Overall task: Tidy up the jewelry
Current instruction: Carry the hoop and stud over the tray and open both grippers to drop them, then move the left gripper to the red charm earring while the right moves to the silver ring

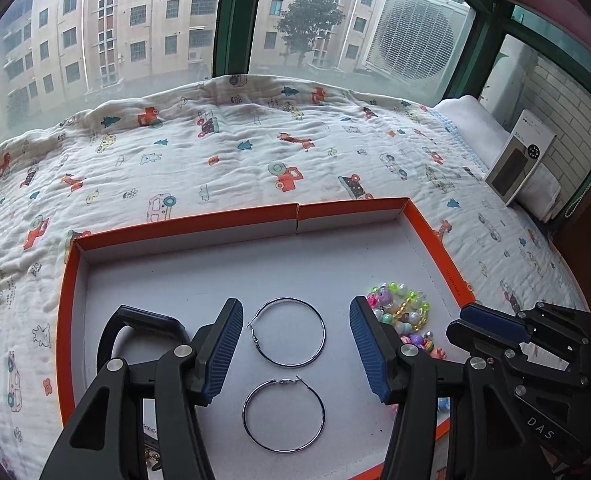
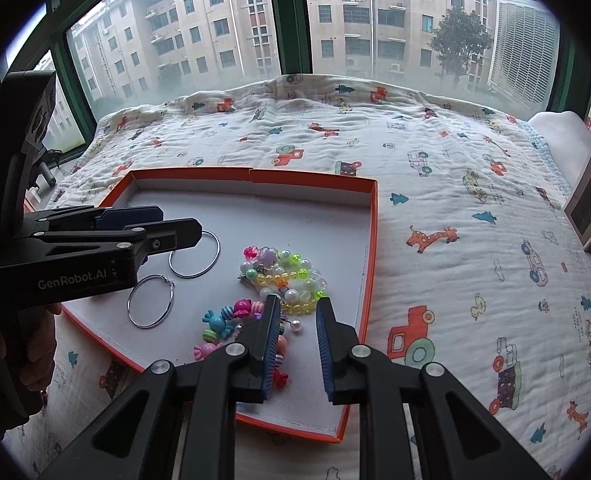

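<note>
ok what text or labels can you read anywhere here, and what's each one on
"GenRobot.AI": on the side of the left gripper, right wrist view.
"DAS": on the body of the right gripper, left wrist view.
Box by the window: print too small to read.
Orange tray rim: tiny mark, unreadable.
Blanket: pictures only, no words.

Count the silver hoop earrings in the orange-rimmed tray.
2. Far silver hoop earring lies flat between the left gripper fingers; near silver hoop earring lies just behind it. None seems hidden.
</note>
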`<state>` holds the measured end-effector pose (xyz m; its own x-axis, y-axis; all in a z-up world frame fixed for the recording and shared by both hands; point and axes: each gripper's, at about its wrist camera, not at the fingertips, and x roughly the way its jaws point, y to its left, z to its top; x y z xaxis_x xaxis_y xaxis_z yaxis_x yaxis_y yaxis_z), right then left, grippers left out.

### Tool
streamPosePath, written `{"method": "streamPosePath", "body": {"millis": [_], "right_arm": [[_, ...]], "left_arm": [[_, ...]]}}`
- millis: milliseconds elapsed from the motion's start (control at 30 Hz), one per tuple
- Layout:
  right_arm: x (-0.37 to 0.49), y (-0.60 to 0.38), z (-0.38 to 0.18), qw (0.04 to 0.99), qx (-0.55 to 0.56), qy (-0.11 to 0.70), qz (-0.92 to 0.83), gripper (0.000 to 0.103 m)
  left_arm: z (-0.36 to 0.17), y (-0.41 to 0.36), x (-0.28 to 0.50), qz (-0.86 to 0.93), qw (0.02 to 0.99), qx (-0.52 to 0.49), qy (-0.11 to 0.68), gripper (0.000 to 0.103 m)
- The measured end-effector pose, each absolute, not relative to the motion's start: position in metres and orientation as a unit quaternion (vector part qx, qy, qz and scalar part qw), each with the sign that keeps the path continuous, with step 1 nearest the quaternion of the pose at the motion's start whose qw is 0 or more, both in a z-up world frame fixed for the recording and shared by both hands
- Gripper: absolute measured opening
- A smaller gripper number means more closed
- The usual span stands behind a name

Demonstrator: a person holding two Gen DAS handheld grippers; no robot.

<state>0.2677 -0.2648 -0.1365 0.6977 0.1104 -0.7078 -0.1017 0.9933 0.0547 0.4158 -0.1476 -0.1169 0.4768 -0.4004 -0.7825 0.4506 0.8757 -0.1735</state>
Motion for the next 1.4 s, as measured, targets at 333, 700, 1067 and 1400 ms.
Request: {"method": "streamPosePath", "body": {"millis": [333, 700, 1067, 1400], "right_arm": [[0.234, -0.252, -0.122, 0.924, -0.006, 0.375, 0.069, 0.026], [0.198, -0.218, -0.138, 0.908, -0.008, 0.397, 0.133, 0.028], [0.194, -0.171, -0.166, 0.885, -0.06, 0.421, 0.191, 0.028], [0.197, -0.155, -0.173, 0.88, -0.101, 0.422, 0.191, 0.027]], "left_arm": [[-0.078, -0.11, 0.358, -0.237, 0.87, 0.042, 0.43, 0.06], [-0.069, -0.027, 0.285, -0.183, 0.877, 0.006, 0.444, 0.06], [-0.096, 0.023, 0.212, -0.176, 0.867, -0.015, 0.466, 0.06], [-0.123, 0.032, 0.188, -0.194, 0.855, -0.013, 0.481, 0.06]]}}
